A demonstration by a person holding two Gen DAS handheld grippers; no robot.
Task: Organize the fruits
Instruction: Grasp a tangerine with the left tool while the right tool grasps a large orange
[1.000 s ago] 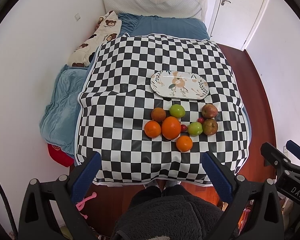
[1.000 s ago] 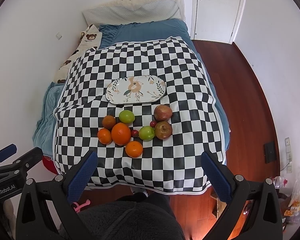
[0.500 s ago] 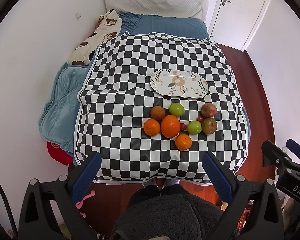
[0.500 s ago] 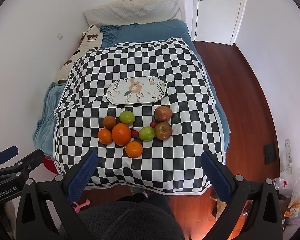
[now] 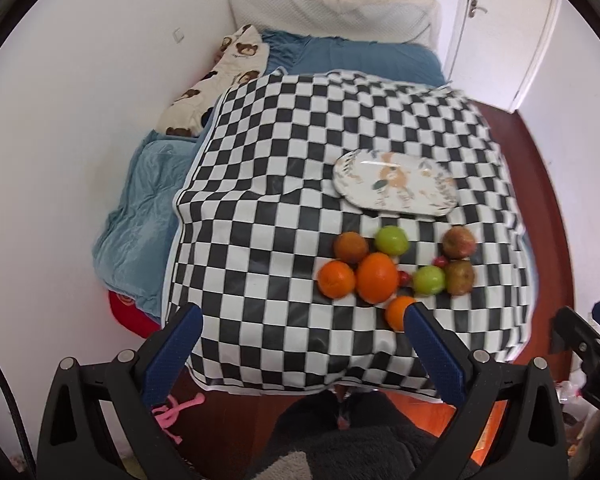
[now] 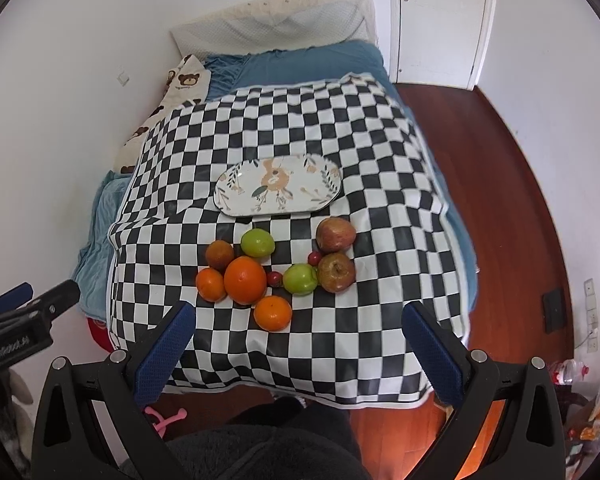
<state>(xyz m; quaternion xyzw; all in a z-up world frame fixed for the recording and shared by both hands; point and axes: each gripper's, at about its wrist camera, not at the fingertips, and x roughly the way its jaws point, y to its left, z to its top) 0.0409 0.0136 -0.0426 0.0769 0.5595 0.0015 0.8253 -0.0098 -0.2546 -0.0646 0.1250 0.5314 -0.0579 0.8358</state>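
Note:
A cluster of fruit lies on the checkered cloth (image 5: 284, 184): a large orange (image 5: 377, 277) (image 6: 245, 280), smaller oranges (image 5: 337, 279) (image 6: 273, 313), two green apples (image 5: 392, 240) (image 6: 300, 278), two red apples (image 5: 459, 241) (image 6: 335, 234) and small red fruits (image 6: 314, 257). An oval floral plate (image 5: 396, 182) (image 6: 278, 189) lies empty behind them. My left gripper (image 5: 300, 332) is open and empty, high above the near edge. My right gripper (image 6: 300, 328) is open and empty, likewise above the near edge.
The cloth covers a table beside a blue bed (image 5: 356, 56) with a bear-print pillow (image 5: 216, 84). White wall on the left, door (image 6: 440, 20) and wooden floor (image 6: 500, 184) on the right. A pink object (image 5: 172, 412) lies on the floor below.
Both grippers have moved closer to the table and the left view has swung leftward, so the fruit looks larger. Nothing on the table has moved.

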